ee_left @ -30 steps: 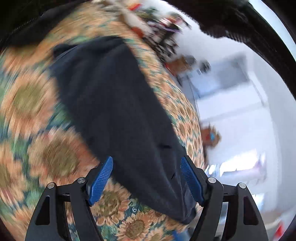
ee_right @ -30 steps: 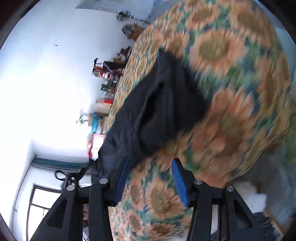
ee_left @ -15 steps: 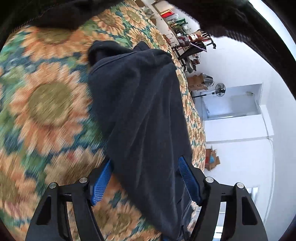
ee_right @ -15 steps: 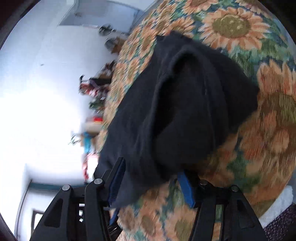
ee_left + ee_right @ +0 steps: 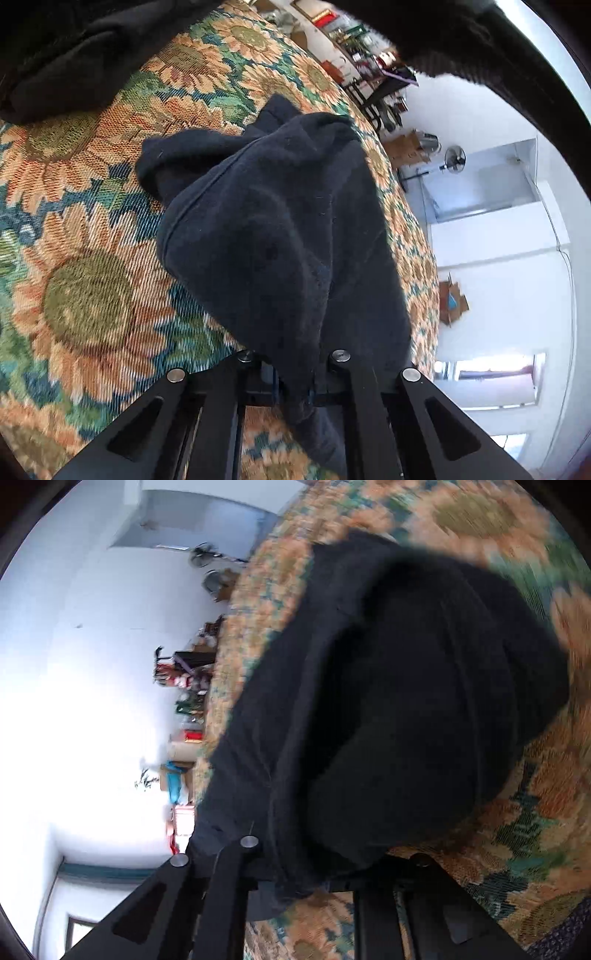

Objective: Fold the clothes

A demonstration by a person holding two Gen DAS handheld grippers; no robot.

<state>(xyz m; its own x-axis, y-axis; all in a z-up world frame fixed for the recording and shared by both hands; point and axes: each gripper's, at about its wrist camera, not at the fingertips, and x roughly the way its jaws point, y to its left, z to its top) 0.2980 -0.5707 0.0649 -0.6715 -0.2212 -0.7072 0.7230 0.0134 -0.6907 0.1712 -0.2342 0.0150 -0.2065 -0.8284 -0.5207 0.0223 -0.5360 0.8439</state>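
Observation:
A dark navy garment (image 5: 280, 236) lies bunched on a sunflower-patterned cloth (image 5: 88, 295). My left gripper (image 5: 293, 373) is shut on the garment's near edge, and the fabric covers the pads. In the right wrist view the same garment (image 5: 388, 716) fills the middle, folded over itself. My right gripper (image 5: 295, 864) is shut on its near edge, and fabric drapes over the fingertips.
Another dark garment (image 5: 74, 55) lies at the far left of the sunflower cloth. Beyond the cloth's edge stand a cluttered shelf (image 5: 369, 59), a fan (image 5: 454, 158), cardboard boxes and white walls. The shelf also shows in the right wrist view (image 5: 184, 686).
Both grippers have closed from open onto the near edge of the navy garment. The garment has bunched up and come closer in both views.

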